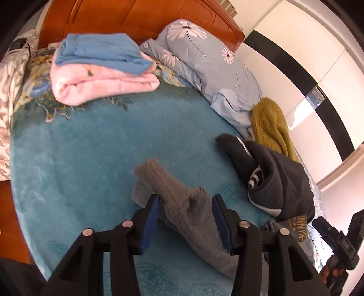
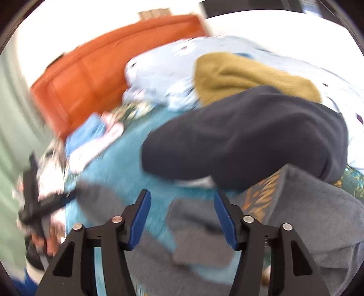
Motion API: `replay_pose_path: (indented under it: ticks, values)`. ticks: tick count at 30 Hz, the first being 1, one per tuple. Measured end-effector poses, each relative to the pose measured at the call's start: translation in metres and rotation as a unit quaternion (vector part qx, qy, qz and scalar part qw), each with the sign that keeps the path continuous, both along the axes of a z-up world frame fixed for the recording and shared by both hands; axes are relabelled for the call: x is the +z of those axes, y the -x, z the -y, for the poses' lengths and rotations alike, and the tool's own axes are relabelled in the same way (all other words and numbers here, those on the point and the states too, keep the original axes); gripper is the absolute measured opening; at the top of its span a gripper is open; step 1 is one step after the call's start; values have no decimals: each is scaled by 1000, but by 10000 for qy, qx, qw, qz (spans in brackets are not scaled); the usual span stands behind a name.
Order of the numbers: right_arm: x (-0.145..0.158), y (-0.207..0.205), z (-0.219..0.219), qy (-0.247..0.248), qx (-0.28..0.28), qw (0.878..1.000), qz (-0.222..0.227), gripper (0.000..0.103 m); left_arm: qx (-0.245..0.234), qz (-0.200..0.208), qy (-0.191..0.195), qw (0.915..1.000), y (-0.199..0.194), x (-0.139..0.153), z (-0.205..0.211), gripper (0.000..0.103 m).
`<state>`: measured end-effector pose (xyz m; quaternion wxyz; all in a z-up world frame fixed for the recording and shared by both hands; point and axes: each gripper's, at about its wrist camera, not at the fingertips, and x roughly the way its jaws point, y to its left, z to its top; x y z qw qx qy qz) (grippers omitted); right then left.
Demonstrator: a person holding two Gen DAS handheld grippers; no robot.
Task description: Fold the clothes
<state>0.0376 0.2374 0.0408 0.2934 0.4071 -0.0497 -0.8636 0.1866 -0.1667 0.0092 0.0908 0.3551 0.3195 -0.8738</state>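
Clearly, both grippers are above a bed with a teal plush blanket (image 1: 91,148). The left gripper (image 1: 185,219) points down at a grey garment (image 1: 182,205), which lies loose on the blanket. Its blue-padded fingers (image 1: 150,220) stand apart, about half open, and the grey cloth passes between them. The cloth lies against the left pad, but the pads do not press it, so nothing is held.

In the right wrist view the picture is blurred. The right gripper (image 2: 182,218) also has its fingers (image 2: 141,218) apart, somewhat more than half open. Grey fabric (image 2: 198,230) lies below and between them on the blanket, and I cannot see any grip on it. A bigger grey piece (image 2: 318,216) with an orange print is at the right side of this view.

Near the wooden headboard (image 1: 136,13) a folded stack is placed: a blue garment (image 1: 100,50) on top of a pink one (image 1: 102,79). At the right side of the bed a dark grey garment (image 1: 277,182) lies in a heap, unfolded, and a mustard knitted one (image 1: 270,123) is just behind it, touching it. Behind these there is a light blue duvet with daisy flowers (image 1: 204,50). In the lower right corner of the left view the other gripper (image 1: 341,246) is visible, with part of a hand (image 1: 329,272) around its handle.
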Motion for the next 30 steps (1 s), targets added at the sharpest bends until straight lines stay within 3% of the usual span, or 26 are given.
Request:
replay_pose_path:
  ticks: [3, 6, 9, 12, 13, 20, 30]
  values:
    - [-14, 20, 8, -11, -93, 9996, 266, 66, 18, -58, 175, 9998, -3, 9, 4, 60]
    - [-43, 41, 24, 241, -32, 9951, 959, 66, -35, -64, 247, 9997, -5, 12, 7, 62]
    - [-69, 55, 10, 990, -741, 9797, 1578, 68, -15, 7, 237, 9997, -5, 8, 11, 62]
    - [-83, 62, -14, 1573, -1586, 9579, 1804, 75, 36, 43, 159, 9999, -5, 3, 16, 62]
    - [-84, 62, -19, 1704, -1766, 9525, 1801, 80, 56, 49, 126, 9999, -5, 1, 17, 62]
    - [-95, 74, -38, 2425, -2592, 9196, 1685, 81, -67, 79, 78, 9999, 4, -5, 15, 62]
    - [-88, 114, -16, 2461, -2856, 9181, 1221, 83, -142, 196, 129, 9996, 13, -13, 14, 62]
